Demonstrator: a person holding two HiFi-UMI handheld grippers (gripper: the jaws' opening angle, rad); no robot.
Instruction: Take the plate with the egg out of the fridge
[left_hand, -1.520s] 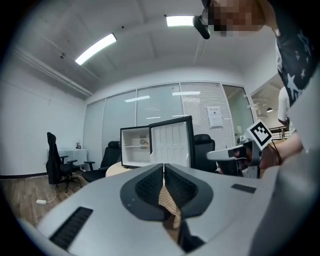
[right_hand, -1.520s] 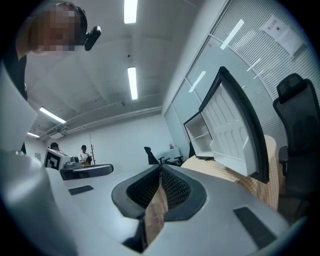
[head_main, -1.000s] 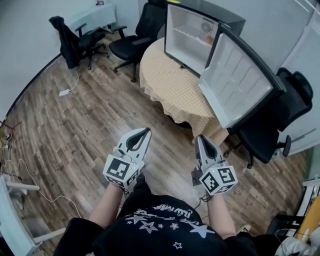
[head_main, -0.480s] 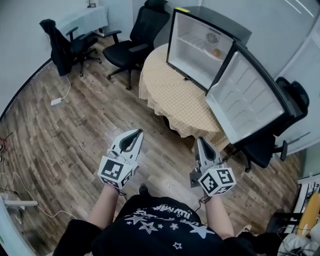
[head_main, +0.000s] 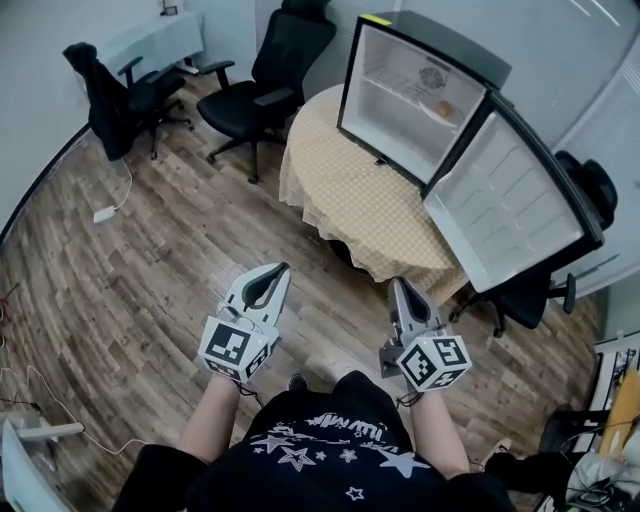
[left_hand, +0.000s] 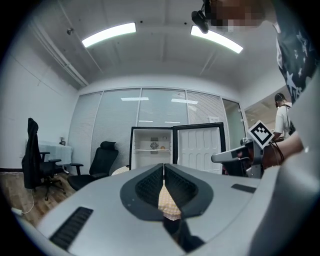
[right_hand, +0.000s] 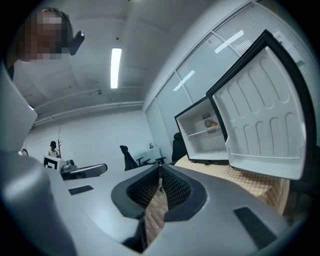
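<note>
A small fridge (head_main: 415, 95) stands open on a round table (head_main: 350, 195) with a yellow checked cloth. Its door (head_main: 510, 200) swings out to the right. On the upper shelf lies a plate with an orange-brown egg (head_main: 445, 108), small and far off; it also shows in the left gripper view as the plate (left_hand: 162, 148) and in the right gripper view as the plate (right_hand: 213, 123). My left gripper (head_main: 278, 270) and right gripper (head_main: 399, 285) are held low over the wooden floor, well short of the table. Both are shut with nothing between the pads.
Two black office chairs (head_main: 265, 70) (head_main: 120, 90) stand left of the table. Another chair (head_main: 530, 295) sits behind the open door. A cable and plug (head_main: 105, 213) lie on the floor at the left. A person (left_hand: 282, 117) stands far off.
The fridge and table have shifted up and right in the head view and the chairs moved left. Both grippers keep their place before the body, still shut.
</note>
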